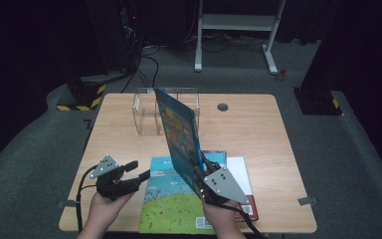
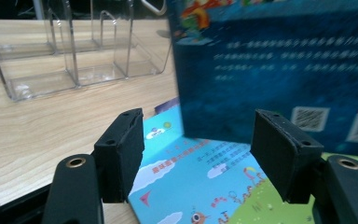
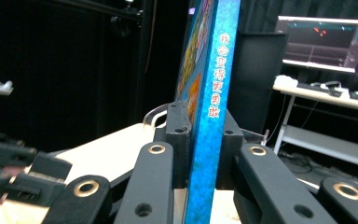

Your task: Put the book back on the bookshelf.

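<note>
Above table [image 1: 258, 129], right claw [image 1: 202, 175] clamps upright blue book [image 1: 179, 132].

The light wooden table [image 1: 258, 129] carries a clear acrylic organizer [image 1: 151, 112] near its far edge and a stack of flat picture books [image 1: 171, 199] at its near edge.

The table [image 1: 129, 124] is evenly lit from overhead and casts only soft, short shadows, while the surrounding room falls off to near black. In the left gripper view the upright book [image 2: 279, 65] is blurred, its print unreadable; the jaws are sharp, and the clear rack [image 2: 74, 51] carries small glare streaks. In the right gripper view the spine [image 3: 212, 107] is bright and legible, the background dim apart from a glowing monitor [image 3: 326, 42].
</note>
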### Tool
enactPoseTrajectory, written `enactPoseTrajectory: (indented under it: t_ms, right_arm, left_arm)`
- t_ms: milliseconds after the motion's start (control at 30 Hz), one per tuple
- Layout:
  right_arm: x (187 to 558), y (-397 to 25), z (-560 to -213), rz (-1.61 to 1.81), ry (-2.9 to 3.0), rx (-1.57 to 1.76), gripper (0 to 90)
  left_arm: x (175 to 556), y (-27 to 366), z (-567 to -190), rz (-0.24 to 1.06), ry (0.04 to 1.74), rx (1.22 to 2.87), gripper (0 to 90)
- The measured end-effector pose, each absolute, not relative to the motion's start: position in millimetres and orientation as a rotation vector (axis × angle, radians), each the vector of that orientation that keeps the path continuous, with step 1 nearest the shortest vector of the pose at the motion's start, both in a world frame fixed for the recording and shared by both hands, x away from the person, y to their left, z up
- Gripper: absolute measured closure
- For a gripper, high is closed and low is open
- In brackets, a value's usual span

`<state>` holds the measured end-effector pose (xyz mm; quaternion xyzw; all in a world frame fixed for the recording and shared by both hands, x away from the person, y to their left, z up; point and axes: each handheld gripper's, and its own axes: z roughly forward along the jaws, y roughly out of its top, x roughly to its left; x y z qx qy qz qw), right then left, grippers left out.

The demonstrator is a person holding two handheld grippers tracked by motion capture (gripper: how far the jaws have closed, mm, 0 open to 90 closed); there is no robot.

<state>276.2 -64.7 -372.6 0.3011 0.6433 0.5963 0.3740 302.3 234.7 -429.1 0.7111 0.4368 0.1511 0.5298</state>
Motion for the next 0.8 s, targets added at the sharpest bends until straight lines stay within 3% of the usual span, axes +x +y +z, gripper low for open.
enactPoseTrajectory:
  t_ms: [400,800]
  right_arm:
    - [287.7,-48.4,-408.0,1.452,1.784,0.815,82.6]
    - [305.6,-35.6,-413.4,1.478,1.734,0.903,82.6]
  left_arm:
    - [300.1,237.8,-422.2,0.391,1.04,1.696,35.0]
    - [301.5,227.9,-398.6,0.467,1.013,1.665,34.6]
